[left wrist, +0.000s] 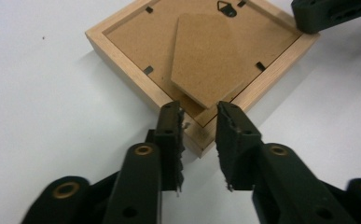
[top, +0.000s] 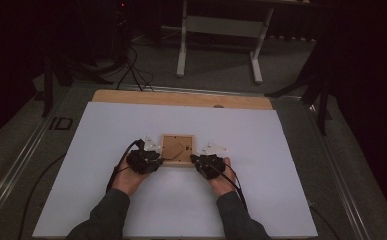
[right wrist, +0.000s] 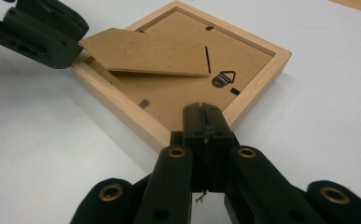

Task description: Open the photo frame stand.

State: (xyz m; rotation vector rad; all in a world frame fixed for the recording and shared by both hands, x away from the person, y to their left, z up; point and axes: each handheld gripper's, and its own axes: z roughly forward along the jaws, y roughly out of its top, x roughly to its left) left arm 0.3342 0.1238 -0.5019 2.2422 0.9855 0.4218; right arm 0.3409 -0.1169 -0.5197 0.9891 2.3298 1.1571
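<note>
1. Left claw (left wrist: 199,126) straddles the near corner of the frame (left wrist: 201,60), jaws partly spread, pads not yet pressing, likely lining up a grip on the stand's tip.
2. Right claw (right wrist: 205,122) is pressed together, its tip resting on the frame's opposite corner, probably to pin it.
3. Frame lies face down mid-table (top: 281,200), between both hands, back accessible.
4. Stand (right wrist: 143,51) tilts up from the backing.
5. Hanger (right wrist: 223,78) sits flat beyond.

A wooden picture frame (top: 177,149) lies back-up on the white worktop (top: 106,190) between my two grippers. My left gripper (top: 153,160) sits at its left corner, my right gripper (top: 197,160) at its right corner.
</note>
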